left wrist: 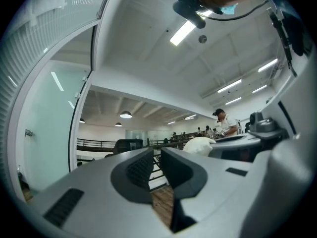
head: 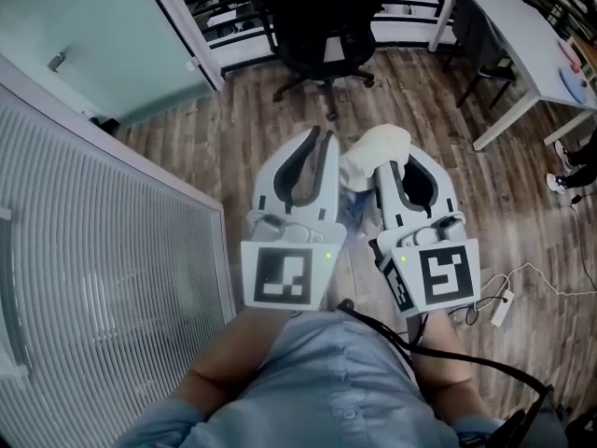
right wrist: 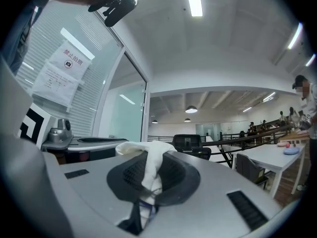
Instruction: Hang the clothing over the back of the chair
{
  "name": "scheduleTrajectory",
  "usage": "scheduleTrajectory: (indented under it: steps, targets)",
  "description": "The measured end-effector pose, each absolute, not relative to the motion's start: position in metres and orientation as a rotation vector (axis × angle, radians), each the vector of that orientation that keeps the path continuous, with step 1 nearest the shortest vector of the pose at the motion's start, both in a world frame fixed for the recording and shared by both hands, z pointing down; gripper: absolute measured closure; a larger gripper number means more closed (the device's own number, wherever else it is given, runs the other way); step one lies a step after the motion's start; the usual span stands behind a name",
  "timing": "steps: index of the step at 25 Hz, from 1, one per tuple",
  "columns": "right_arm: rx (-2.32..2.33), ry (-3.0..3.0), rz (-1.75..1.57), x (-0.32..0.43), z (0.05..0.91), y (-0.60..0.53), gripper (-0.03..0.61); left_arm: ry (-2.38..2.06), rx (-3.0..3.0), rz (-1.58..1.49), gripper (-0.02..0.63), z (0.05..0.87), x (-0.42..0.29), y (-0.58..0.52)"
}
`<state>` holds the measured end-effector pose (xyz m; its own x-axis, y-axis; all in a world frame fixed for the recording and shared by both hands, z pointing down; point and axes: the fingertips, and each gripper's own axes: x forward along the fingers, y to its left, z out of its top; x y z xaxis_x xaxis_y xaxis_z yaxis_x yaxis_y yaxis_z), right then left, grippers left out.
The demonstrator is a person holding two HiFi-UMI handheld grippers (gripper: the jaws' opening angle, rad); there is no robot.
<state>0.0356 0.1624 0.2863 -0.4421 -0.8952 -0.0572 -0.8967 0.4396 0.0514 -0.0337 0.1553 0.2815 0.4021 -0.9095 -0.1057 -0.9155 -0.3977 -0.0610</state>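
A white piece of clothing (head: 375,149) is bunched up in front of me, pinched between the dark pads of my right gripper (head: 399,160). In the right gripper view the cloth (right wrist: 148,151) runs down through the shut right gripper (right wrist: 151,166). My left gripper (head: 322,136) is held close beside it at the left, jaws a narrow slit apart with nothing in them; wood floor shows through the gap of the left gripper (left wrist: 156,156). The clothing (left wrist: 198,145) lies off to its right. A black office chair (head: 322,12) stands ahead on the wood floor, its back (right wrist: 187,143) facing me.
A glass partition with blinds (head: 103,231) runs along my left, a glass door (head: 93,35) beyond it. A white desk (head: 522,35) stands at the right with a dark chair under it. A power strip and cable (head: 504,306) lie on the floor. A person's shoes (head: 562,181) show at far right.
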Motion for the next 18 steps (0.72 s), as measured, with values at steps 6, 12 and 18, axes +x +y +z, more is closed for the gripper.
scheduleTrajectory:
  steps: [6,12,18]
  targets:
    - [-1.66,2.622,0.145,0.027,0.278,0.093,0.552,1.627,-2.552,0.112,0.563,0.278,-0.042,0.081]
    - [-1.669,2.605,0.19,0.011,0.265,0.033,0.552,1.594,-2.557,0.142,0.563,0.27,-0.056,0.023]
    - [-1.672,2.602,0.235,0.004,0.251,-0.011,0.552,1.58,-2.556,0.164,0.563,0.261,-0.066,-0.021]
